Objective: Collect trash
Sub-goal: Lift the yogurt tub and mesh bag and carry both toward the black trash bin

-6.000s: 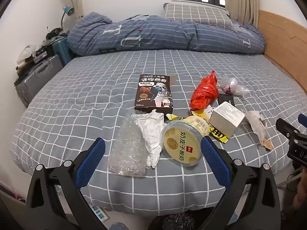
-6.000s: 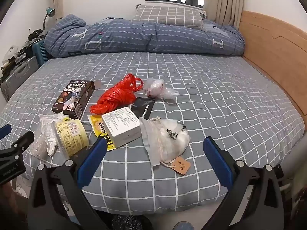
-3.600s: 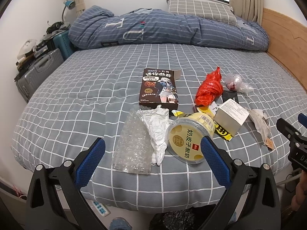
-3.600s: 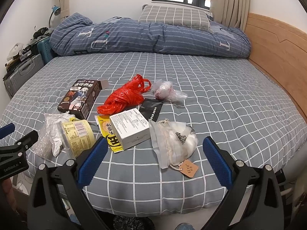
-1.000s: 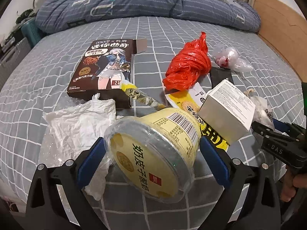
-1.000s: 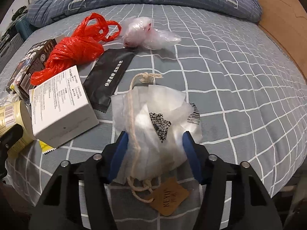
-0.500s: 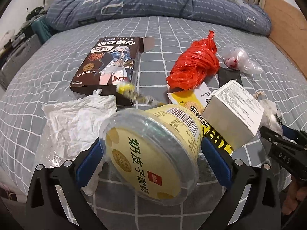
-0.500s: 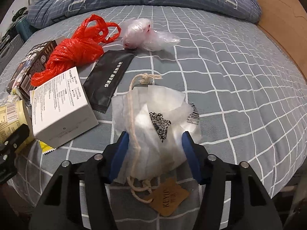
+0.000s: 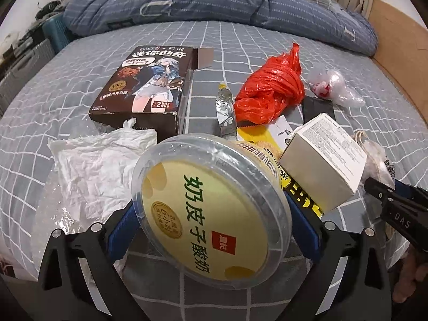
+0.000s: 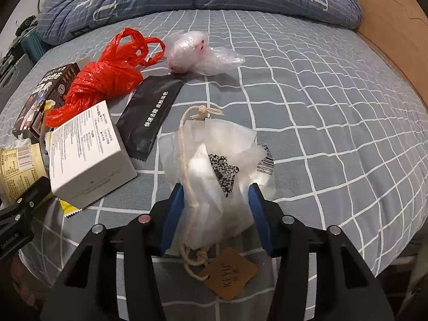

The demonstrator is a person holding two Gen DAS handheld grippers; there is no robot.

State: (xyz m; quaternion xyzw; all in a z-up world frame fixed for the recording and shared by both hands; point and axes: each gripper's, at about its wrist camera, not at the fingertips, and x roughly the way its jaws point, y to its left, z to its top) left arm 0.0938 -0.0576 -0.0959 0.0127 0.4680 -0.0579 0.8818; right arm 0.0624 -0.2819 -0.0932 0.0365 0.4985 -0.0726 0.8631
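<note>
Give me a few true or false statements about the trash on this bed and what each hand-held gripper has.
1. The left hand-held gripper has the yellow yogurt tub between its fingers. True.
2. The right hand-held gripper is closing on the red plastic bag. False: it is closing on the white paper pouch.
3. The black sachet lies beside the white carton. True.
4. The brown tag reads KEYU. True.
5. The snack box stands upright. False: it lies flat.
</note>
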